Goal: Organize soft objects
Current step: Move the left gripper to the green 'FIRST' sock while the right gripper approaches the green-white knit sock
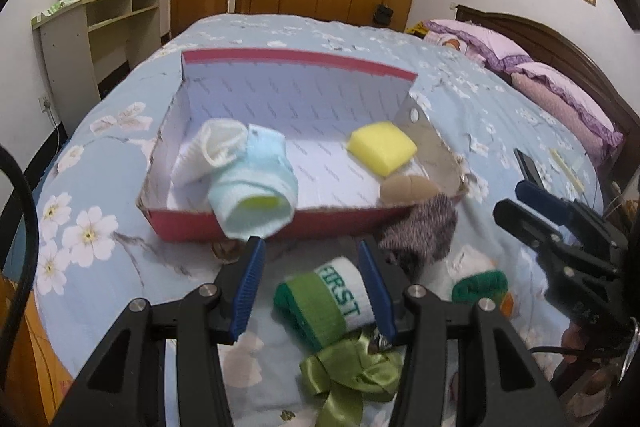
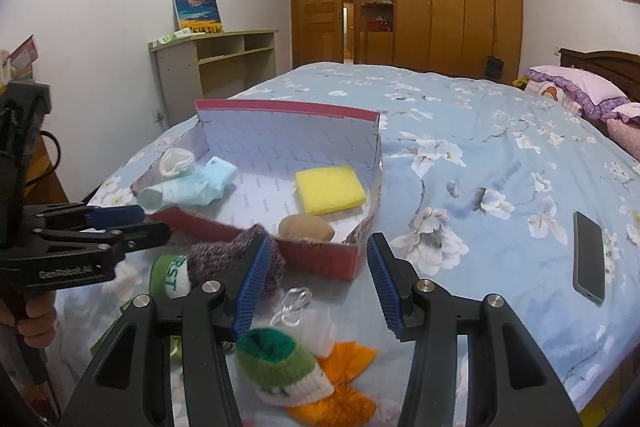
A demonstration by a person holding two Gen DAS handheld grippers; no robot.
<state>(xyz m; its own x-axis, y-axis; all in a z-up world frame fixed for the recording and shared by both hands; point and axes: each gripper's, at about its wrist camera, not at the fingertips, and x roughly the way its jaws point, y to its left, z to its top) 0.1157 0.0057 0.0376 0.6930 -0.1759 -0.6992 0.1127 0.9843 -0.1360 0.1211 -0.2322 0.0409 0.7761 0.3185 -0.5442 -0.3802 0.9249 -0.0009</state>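
A red cardboard box [image 1: 256, 225] [image 2: 320, 259] lies on the bed. It holds a light blue sock [image 1: 256, 183] [image 2: 188, 189], a white sock [image 1: 218, 143], a yellow sponge [image 1: 382, 147] [image 2: 330, 191] and a tan pad [image 1: 408, 189] [image 2: 306, 227]. My left gripper [image 1: 312, 279] is open around a green-and-white rolled sock [image 1: 332, 301] [image 2: 170, 273], its jaws apart from it. A grey knit piece [image 1: 424, 227] [image 2: 224, 257] lies by the box. My right gripper [image 2: 316, 283] is open and empty above a green-and-white knit toy [image 2: 284, 367] [image 1: 478, 283].
A green ribbon bow [image 1: 352, 371] lies under the left gripper. A black phone [image 2: 588, 261] lies on the floral bedspread [image 2: 480, 147] to the right. Pillows [image 1: 560, 99] lie at the headboard. A shelf desk [image 1: 96, 27] stands left of the bed.
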